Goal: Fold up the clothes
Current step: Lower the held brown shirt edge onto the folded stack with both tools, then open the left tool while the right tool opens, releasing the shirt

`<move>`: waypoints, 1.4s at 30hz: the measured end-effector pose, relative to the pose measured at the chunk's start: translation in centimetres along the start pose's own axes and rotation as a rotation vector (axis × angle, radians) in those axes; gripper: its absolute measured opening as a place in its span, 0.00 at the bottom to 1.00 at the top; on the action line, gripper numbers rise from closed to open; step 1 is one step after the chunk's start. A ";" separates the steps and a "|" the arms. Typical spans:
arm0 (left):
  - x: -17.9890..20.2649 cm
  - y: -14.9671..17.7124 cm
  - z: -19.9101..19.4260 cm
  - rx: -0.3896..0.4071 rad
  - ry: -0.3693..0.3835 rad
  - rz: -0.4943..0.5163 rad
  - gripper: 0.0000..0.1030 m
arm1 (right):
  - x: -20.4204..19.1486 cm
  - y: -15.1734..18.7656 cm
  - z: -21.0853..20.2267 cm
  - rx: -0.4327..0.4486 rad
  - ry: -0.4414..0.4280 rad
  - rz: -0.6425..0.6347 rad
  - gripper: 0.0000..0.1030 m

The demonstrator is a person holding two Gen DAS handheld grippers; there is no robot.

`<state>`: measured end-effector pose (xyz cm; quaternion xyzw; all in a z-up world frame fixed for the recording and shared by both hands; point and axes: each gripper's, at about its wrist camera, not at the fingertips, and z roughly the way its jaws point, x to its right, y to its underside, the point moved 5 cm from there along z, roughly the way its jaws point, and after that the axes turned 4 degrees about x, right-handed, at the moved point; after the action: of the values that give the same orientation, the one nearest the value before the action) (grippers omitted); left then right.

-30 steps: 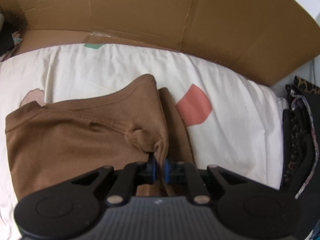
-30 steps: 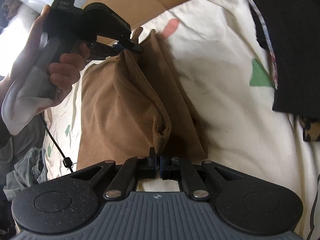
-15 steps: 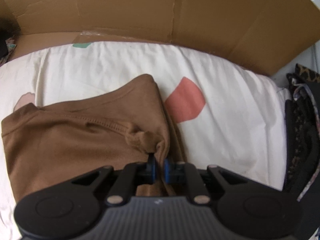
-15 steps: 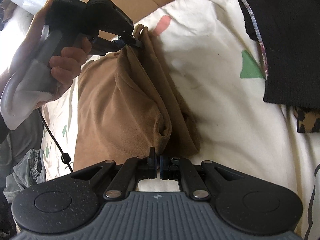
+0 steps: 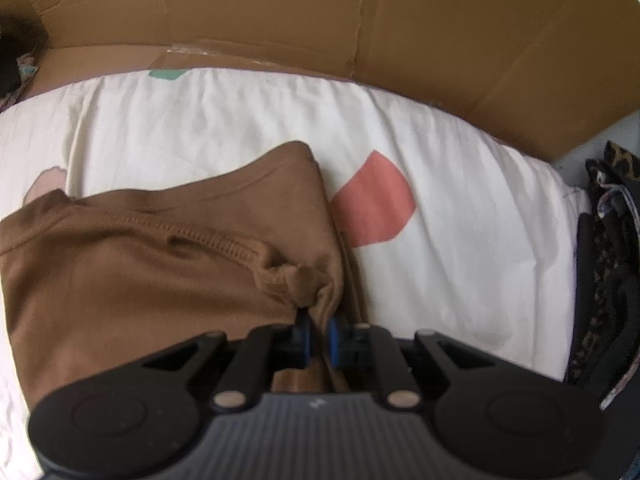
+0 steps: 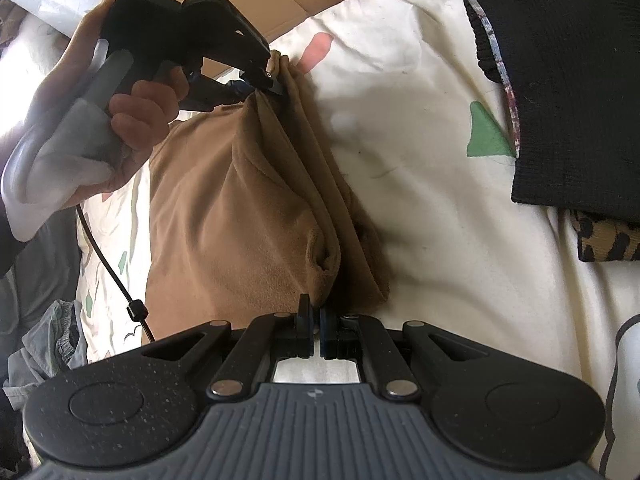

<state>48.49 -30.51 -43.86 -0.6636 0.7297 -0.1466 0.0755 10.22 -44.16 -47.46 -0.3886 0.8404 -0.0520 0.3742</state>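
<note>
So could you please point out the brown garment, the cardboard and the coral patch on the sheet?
brown garment (image 5: 132, 280), left wrist view, flat top layer.
cardboard (image 5: 460, 40), left wrist view, upright panel behind the bed.
coral patch (image 5: 374, 202), left wrist view, centre of the printed shape.

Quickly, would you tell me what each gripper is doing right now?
Left gripper: closed on the brown garment.
Right gripper: closed on the same garment's other end.

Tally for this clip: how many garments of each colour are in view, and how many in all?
Brown knit garment, pinched by left gripper and right gripper: 1
Black knit garment: 1
Leopard-print cloth: 1
Grey crumpled clothing: 1
Total: 4
</note>
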 end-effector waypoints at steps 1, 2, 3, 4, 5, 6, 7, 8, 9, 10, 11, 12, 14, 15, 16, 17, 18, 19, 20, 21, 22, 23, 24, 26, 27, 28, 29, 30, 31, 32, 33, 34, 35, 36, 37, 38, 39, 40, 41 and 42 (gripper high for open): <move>0.0 0.0 0.1 0.000 -0.001 0.002 0.09 | 0.1 0.1 0.1 -0.001 0.002 0.003 0.00; 0.1 0.1 0.3 0.001 -0.003 0.004 0.09 | 0.2 0.2 0.1 -0.002 0.005 0.009 0.00; 0.1 0.1 0.3 0.001 -0.006 0.008 0.09 | 0.4 0.3 0.2 -0.004 0.006 0.016 0.00; 0.2 0.1 0.4 0.001 -0.009 0.012 0.10 | 0.6 0.3 0.1 -0.006 0.006 0.022 0.01; 0.3 0.1 0.4 0.002 -0.011 0.016 0.10 | 0.7 0.3 0.0 -0.008 0.005 0.027 0.01; 0.3 0.1 0.4 0.002 -0.013 0.020 0.10 | 0.8 0.3 -0.1 -0.009 0.004 0.033 0.02; 0.4 0.2 0.4 0.003 -0.014 0.021 0.10 | 0.9 0.3 -0.3 -0.009 0.005 0.039 0.03; 0.4 0.2 0.4 0.004 -0.014 0.020 0.10 | 1.0 0.2 -0.5 -0.003 0.008 0.049 0.05; 0.4 0.0 0.5 0.004 -0.016 0.013 0.10 | 1.1 0.0 -0.8 0.007 0.011 0.059 0.08; 0.5 0.0 0.5 0.005 -0.015 0.012 0.10 | 1.3 -0.1 -1.0 0.017 0.014 0.068 0.09; 0.5 0.0 0.5 0.006 -0.014 0.011 0.10 | 1.4 -0.3 -1.2 0.029 0.021 0.074 0.13; 0.5 0.0 0.4 0.007 -0.013 0.009 0.10 | 1.4 -0.4 -1.2 0.036 0.026 0.078 0.13; 0.6 0.1 0.4 0.009 -0.013 0.007 0.10 | 1.4 -0.6 -1.0 0.036 0.031 0.088 0.13; 0.6 0.1 0.3 0.009 -0.014 0.006 0.10 | 1.4 -0.6 -0.9 0.036 0.034 0.093 0.07; 0.6 0.1 0.3 0.008 -0.013 0.002 0.10 | 1.4 -0.7 -0.7 0.035 0.036 0.099 0.03; 0.5 0.0 0.3 0.007 -0.012 -0.002 0.10 | 1.3 -0.7 -0.7 0.035 0.039 0.099 0.02; 0.4 -0.1 0.2 0.005 -0.005 -0.010 0.10 | 1.2 -0.7 -0.6 0.035 0.043 0.098 0.01; 0.3 -0.2 0.2 0.004 0.002 -0.018 0.10 | 1.2 -0.7 -0.7 0.036 0.048 0.094 0.01; 0.1 -0.2 0.1 0.002 0.009 -0.026 0.11 | 1.2 -0.6 -0.7 0.037 0.053 0.089 0.01; 0.0 -0.3 0.0 0.002 0.019 -0.034 0.13 | 1.3 -0.6 -0.7 0.037 0.056 0.089 0.01; 0.0 -0.4 -0.4 0.009 0.048 -0.040 0.18 | 1.5 -0.5 -0.6 0.034 0.059 0.091 0.01; 0.0 -0.4 -0.7 0.014 0.083 -0.036 0.26 | 1.6 -0.5 -0.5 0.032 0.062 0.093 0.01; 0.1 -0.6 -1.3 0.027 0.102 -0.019 0.29 | 1.8 -0.4 -0.4 0.031 0.064 0.095 0.01; 0.1 -0.8 -2.4 0.057 0.122 0.018 0.34 | 1.9 -0.3 -0.3 0.034 0.067 0.100 0.01; -0.1 -0.9 -3.0 0.070 0.128 0.034 0.38 | 1.9 -0.2 -0.3 0.035 0.068 0.102 0.01; -0.4 -1.0 -3.6 0.083 0.134 0.049 0.39 | 1.9 -0.2 -0.3 0.036 0.069 0.102 0.01; -0.8 -1.0 -4.1 0.090 0.137 0.059 0.39 | 1.9 -0.2 -0.2 0.036 0.069 0.101 0.01; -1.3 -0.8 -4.3 0.087 0.139 0.067 0.38 | 1.9 -0.1 -0.2 0.036 0.070 0.101 0.01; -1.8 -0.7 -4.6 0.083 0.142 0.075 0.37 | 1.9 -0.2 -0.3 0.035 0.069 0.101 0.01; -2.2 -0.4 -4.7 0.072 0.145 0.084 0.36 | 1.9 -0.2 -0.3 0.035 0.068 0.104 0.01; -2.5 -0.1 -4.7 0.058 0.154 0.094 0.36 | 1.9 -0.3 -0.4 0.034 0.067 0.107 0.01; -2.7 0.3 -4.6 0.044 0.162 0.106 0.36 | 1.8 -0.3 -0.4 0.034 0.067 0.109 0.01; -2.8 0.8 -4.5 0.032 0.169 0.122 0.33 | 1.8 -0.3 -0.5 0.034 0.068 0.109 0.01; -2.9 1.4 -4.5 0.019 0.176 0.139 0.31 | 1.8 -0.3 -0.6 0.035 0.068 0.109 0.01; -2.7 2.0 -4.4 0.007 0.187 0.158 0.31 | 1.8 -0.2 -0.8 0.035 0.069 0.108 0.01; -2.6 2.7 -4.2 -0.004 0.198 0.178 0.31 | 1.8 -0.2 -0.9 0.036 0.070 0.107 0.01; -2.3 3.3 -4.1 -0.010 0.200 0.204 0.31 | 1.7 -0.2 -0.9 0.038 0.071 0.106 0.01; -1.9 4.0 -3.9 -0.016 0.203 0.231 0.31 | 1.6 -0.2 -1.0 0.038 0.074 0.102 0.01; -1.6 4.4 -3.6 -0.018 0.208 0.254 0.31 | 1.5 -0.2 -1.0 0.037 0.078 0.098 0.01; -1.2 4.7 -3.2 -0.020 0.211 0.271 0.31 | 1.4 -0.1 -1.0 0.035 0.082 0.094 0.01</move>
<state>43.22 -28.56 -42.36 -0.5407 0.8179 -0.1963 0.0109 9.05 -45.44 -47.57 -0.3395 0.8712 -0.0650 0.3485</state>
